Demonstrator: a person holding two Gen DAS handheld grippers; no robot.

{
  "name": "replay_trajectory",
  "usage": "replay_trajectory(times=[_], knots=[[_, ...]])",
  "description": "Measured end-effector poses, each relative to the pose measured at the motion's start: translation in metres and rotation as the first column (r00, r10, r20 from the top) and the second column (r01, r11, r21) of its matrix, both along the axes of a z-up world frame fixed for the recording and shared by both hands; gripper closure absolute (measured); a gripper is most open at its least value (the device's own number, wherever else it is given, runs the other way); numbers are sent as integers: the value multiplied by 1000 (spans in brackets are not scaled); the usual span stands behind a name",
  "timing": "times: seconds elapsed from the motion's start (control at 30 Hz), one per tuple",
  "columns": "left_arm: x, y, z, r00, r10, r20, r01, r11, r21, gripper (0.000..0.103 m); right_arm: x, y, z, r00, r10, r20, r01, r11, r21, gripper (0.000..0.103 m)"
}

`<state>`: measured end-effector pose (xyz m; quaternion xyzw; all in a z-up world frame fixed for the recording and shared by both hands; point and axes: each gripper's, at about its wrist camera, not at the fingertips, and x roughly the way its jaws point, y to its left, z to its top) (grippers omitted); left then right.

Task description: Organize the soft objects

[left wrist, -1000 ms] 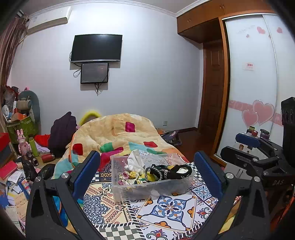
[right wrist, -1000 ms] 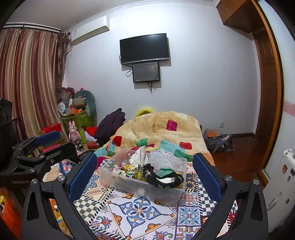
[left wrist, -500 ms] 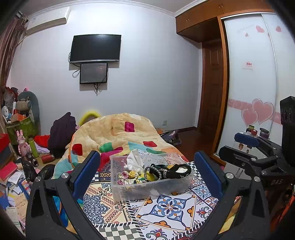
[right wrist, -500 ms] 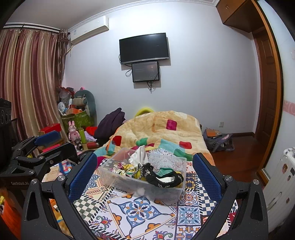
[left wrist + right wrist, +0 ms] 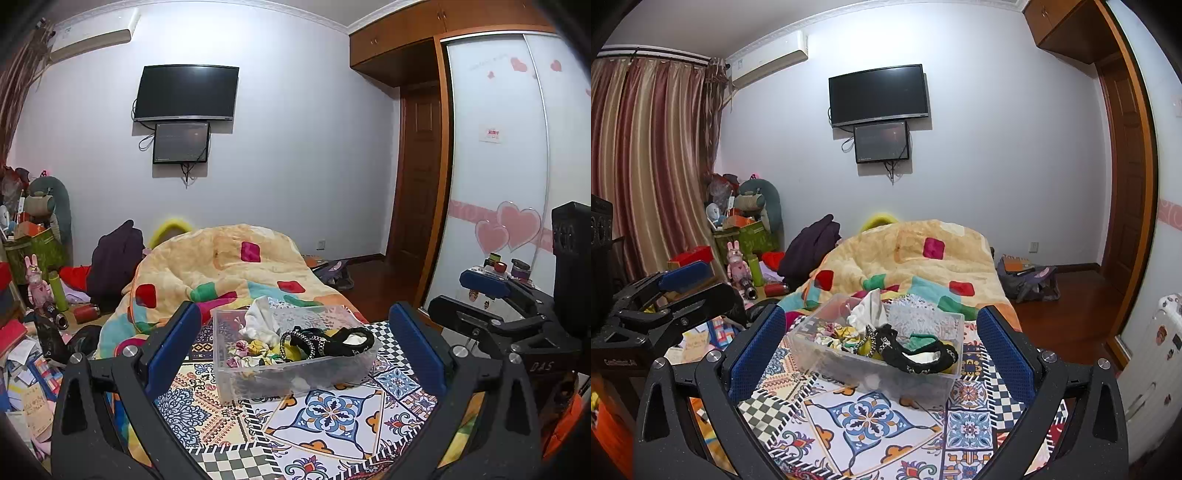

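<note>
A clear plastic bin (image 5: 295, 373) stands on a patterned cloth on the bed; it also shows in the right wrist view (image 5: 882, 373). It holds soft items: a white cloth (image 5: 260, 323), colourful scrunchies (image 5: 251, 352) and a black studded piece (image 5: 325, 341) draped over its rim. My left gripper (image 5: 295, 343) is open and empty, held above the cloth short of the bin. My right gripper (image 5: 882, 343) is open and empty, likewise short of the bin. Each gripper shows at the side of the other's view.
A patterned tile cloth (image 5: 332, 417) covers the near bed. A bunched yellow quilt (image 5: 221, 269) lies behind the bin. Clutter, toys and books fill the left floor (image 5: 33, 332). A wardrobe (image 5: 495, 206) and door stand right. A bag (image 5: 1030, 280) lies on the floor.
Both views have barely shifted; the bin and its contents lie as before, and both grippers stay open.
</note>
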<state>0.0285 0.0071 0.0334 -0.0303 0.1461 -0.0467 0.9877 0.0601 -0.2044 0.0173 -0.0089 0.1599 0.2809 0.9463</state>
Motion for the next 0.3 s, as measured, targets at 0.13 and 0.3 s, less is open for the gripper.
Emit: replay_trajectory(times=[0.13,0.3], knots=[[1,0,-1,1000,3,-7,-3,1000,1,0,0,0,-4,1000,-2,-4,2,1000,-2,0],[2,3,-2,1000,6,-16,-6,1000,-8,0,0,0,-4,1000,-3,-7,2,1000,-2,0]])
